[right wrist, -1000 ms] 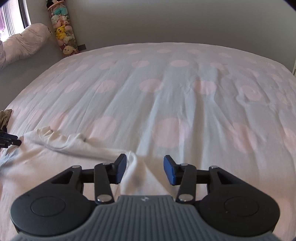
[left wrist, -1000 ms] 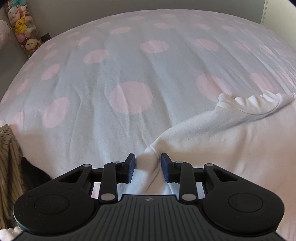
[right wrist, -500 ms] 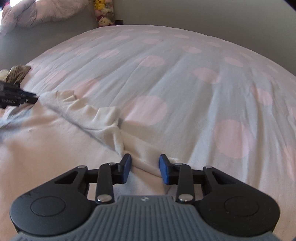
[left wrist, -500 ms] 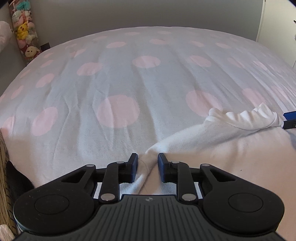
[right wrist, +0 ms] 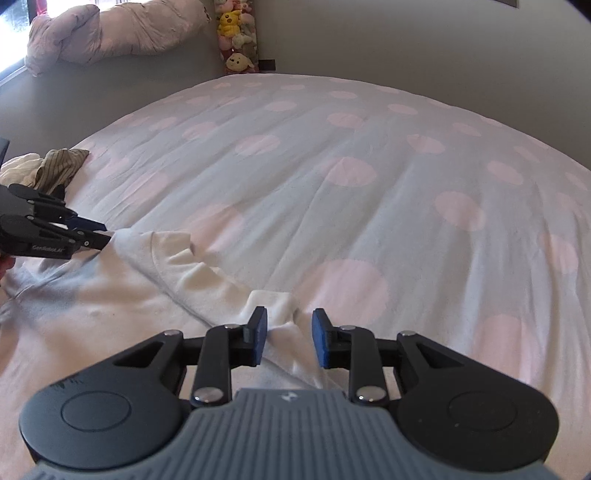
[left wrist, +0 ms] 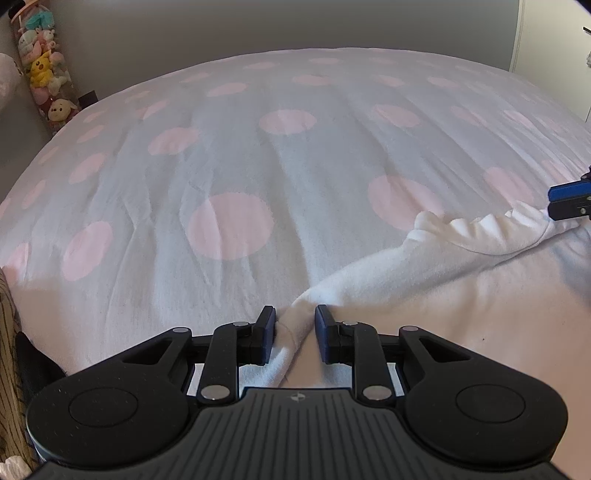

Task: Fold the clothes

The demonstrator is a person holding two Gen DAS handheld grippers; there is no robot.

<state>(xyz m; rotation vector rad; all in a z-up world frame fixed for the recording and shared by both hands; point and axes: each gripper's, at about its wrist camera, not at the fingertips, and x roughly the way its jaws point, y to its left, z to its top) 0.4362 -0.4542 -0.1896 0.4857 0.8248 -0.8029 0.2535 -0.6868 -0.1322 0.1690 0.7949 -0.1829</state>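
Your left gripper [left wrist: 295, 325] points down at the near edge of the bed [left wrist: 229, 155]. Its fingers [left wrist: 266, 334] are clenched on a raised fold of the white garment [left wrist: 443, 295], and the cloth fills the narrow gap between the two blue pads. From the right wrist view you see the same gripper [right wrist: 99, 236] side-on at the left of the picture, its tips pinched on a corner of the garment.

Your right gripper [right wrist: 288, 328] straddles another pinched-up ridge of the same garment [right wrist: 110, 302]. Its fingers [right wrist: 258, 336] are closing with the cloth between them. The pad on the picture's left already touches the fabric. Beside the tip of the other pad a sliver of bedsheet shows, so you do not have a firm grasp there yet. In the left wrist view this gripper [left wrist: 554, 201] shows at the far right edge, its tips at the end of the gathered neckline [left wrist: 480, 236].

The garment lies spread on the near part of the bed, on the white sheet with pink dots. Its upper edge runs between your two grippers, and the ruffled neckline sits between the two pinch points. The rest of the cloth runs towards you under both tools.

A crumpled striped brown garment [right wrist: 59, 166] lies on the bed beyond the left gripper, apart from the white one. A column of stuffed toys [left wrist: 42, 85] stands by the far wall, with a bundled pale duvet [right wrist: 110, 33] beside it on a ledge.
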